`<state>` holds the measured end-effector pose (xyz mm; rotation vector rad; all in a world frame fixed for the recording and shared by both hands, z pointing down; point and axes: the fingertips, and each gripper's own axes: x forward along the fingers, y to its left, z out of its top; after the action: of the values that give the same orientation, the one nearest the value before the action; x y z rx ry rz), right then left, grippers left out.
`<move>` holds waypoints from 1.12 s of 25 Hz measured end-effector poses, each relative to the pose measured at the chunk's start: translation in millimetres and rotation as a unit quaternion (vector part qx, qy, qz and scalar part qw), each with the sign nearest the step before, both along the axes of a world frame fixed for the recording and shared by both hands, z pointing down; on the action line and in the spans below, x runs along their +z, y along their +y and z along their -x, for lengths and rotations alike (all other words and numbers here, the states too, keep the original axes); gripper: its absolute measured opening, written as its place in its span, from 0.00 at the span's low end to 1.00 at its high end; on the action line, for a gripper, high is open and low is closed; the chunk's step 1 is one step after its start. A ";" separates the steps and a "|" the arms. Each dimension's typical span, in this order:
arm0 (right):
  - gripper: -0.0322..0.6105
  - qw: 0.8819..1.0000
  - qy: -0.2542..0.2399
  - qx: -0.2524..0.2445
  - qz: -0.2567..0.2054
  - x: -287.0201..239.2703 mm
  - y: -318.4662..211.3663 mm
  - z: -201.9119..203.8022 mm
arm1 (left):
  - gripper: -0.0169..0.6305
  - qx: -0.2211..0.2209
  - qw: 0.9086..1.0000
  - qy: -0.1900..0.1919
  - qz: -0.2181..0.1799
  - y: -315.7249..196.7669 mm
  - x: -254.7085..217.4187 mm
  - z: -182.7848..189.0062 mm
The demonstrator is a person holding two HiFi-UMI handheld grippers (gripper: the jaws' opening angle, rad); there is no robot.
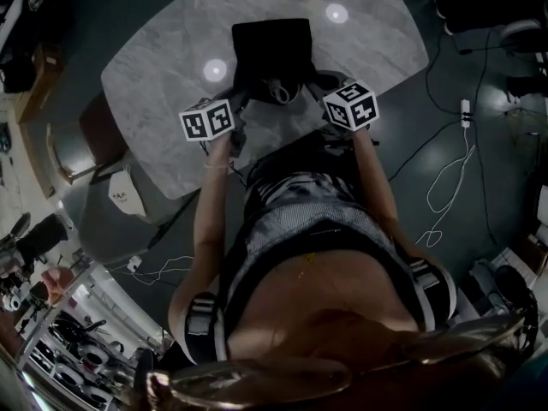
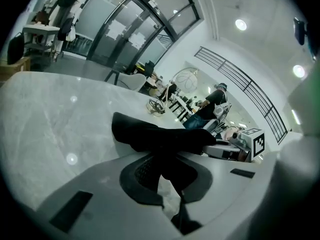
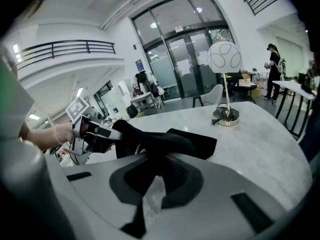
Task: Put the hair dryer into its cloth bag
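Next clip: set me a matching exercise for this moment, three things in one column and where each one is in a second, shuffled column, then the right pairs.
Things:
1. black cloth bag
2. lamp with a white globe shade
3. white power strip

Places:
A. on the dark floor, right of the grey marble table in the head view
B. standing at the table's far end
C. pinched at its near edge by the fingers of the left gripper and the right gripper

Pairs: 1-C, 2-B, 3-A
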<state>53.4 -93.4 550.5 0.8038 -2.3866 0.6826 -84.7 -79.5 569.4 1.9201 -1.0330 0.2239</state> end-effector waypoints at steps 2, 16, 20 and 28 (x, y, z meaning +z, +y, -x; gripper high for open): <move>0.16 1.000 0.002 -0.005 -0.011 -5.2 -1.3 2.3 | 0.04 -0.003 1.000 -0.005 -0.005 1.2 -5.7 2.6; 0.16 0.996 -0.003 -0.045 -0.082 -54.5 -30.4 26.6 | 0.04 -0.041 0.997 -0.005 -0.069 -12.9 -60.3 26.2; 0.16 0.995 -0.001 -0.046 -0.093 -66.2 -39.8 28.7 | 0.04 -0.047 0.995 -0.006 -0.082 -22.2 -75.1 33.2; 0.16 0.992 -0.017 -0.055 -0.111 -85.6 -56.9 40.6 | 0.04 -0.059 0.992 -0.017 -0.111 -42.7 -99.6 44.0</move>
<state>12.7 -150.3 464.9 0.7470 -2.5481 0.3937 -128.7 -122.2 469.9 2.0499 -1.2319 0.0764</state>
